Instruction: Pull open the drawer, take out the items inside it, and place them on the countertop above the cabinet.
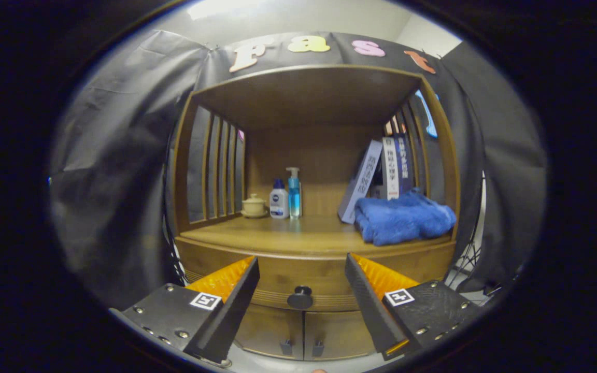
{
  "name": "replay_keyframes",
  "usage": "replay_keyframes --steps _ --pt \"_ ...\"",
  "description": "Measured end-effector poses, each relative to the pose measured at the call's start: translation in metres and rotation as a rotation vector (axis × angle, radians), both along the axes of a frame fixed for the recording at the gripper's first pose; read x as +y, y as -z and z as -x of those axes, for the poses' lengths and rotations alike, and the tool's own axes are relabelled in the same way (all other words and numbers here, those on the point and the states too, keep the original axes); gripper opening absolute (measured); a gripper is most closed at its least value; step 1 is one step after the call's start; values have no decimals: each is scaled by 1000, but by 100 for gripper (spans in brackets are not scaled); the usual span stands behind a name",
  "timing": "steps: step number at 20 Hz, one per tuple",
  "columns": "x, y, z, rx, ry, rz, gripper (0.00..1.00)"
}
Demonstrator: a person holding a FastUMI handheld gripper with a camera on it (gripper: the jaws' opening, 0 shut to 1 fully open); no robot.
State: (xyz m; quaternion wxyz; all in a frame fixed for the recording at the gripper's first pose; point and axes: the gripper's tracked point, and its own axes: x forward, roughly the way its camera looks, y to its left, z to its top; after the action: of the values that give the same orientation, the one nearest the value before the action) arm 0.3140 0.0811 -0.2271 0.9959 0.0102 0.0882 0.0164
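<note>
A wooden cabinet stands straight ahead. Its drawer (pixel 278 282) is closed, with a dark round knob (pixel 300 298) at the middle of the front. My gripper (pixel 302 264) is open, its fingers spread wide on either side of the knob and still short of it, with nothing between them. Above the drawer runs the countertop (pixel 288 235), a wooden shelf with slatted sides and a roof. What lies inside the drawer is hidden.
On the countertop stand a small lidded cup (pixel 253 205), a white bottle (pixel 279 199) and a blue pump bottle (pixel 294 192) at the back left. Leaning books (pixel 376 176) and a folded blue towel (pixel 404 216) are at the right. Two lower cabinet doors (pixel 303 334) are shut.
</note>
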Motion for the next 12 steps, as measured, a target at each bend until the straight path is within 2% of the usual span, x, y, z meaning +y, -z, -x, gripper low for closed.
replay_keyframes --steps 9,12 --pt "5 84 -39 120 42 11 99" --pt "5 100 -48 146 65 19 83"
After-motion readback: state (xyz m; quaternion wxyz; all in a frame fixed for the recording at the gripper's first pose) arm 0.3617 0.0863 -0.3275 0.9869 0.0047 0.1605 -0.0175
